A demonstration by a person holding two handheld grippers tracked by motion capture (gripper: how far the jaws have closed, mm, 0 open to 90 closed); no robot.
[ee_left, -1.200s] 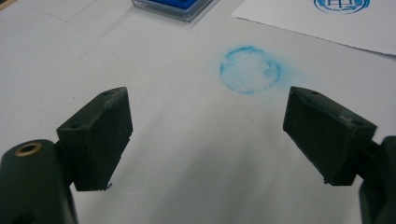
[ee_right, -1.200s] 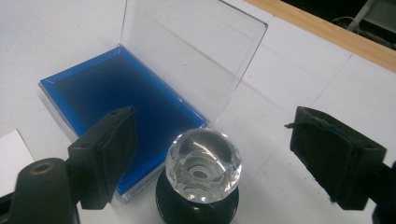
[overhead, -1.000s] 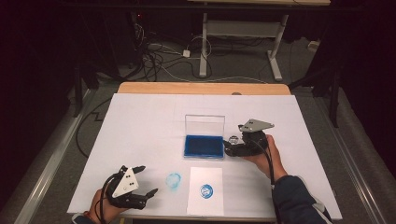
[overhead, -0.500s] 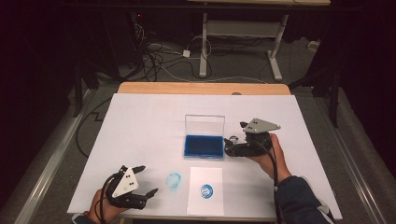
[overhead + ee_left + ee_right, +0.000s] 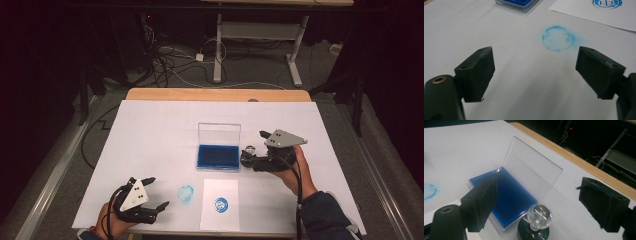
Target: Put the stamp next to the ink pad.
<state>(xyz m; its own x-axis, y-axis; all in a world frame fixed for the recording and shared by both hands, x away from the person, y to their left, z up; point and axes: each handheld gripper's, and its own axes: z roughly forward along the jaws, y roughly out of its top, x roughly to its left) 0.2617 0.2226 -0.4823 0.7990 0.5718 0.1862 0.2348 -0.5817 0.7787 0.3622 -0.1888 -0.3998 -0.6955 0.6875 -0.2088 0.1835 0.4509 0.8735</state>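
Right gripper (image 5: 536,202) spread wide, holding nothing, jaws flanking the upright crystal-knobbed stamp (image 5: 536,220) parked just beside the open ink pad (image 5: 506,195), probably for re-inking; left gripper (image 5: 534,75) likewise wide and empty, idling near the blue smudge (image 5: 558,38).

Stamp (image 5: 534,227) beside ink pad (image 5: 506,195); paper (image 5: 219,205) nearer.

Dim room; the white table (image 5: 150,130) is the one bright area, lit evenly from above, with the floor at 12 o'clock nearly black. Shadows are soft. All views are grainy and soft. Glare glints on the clear knob (image 5: 539,214).
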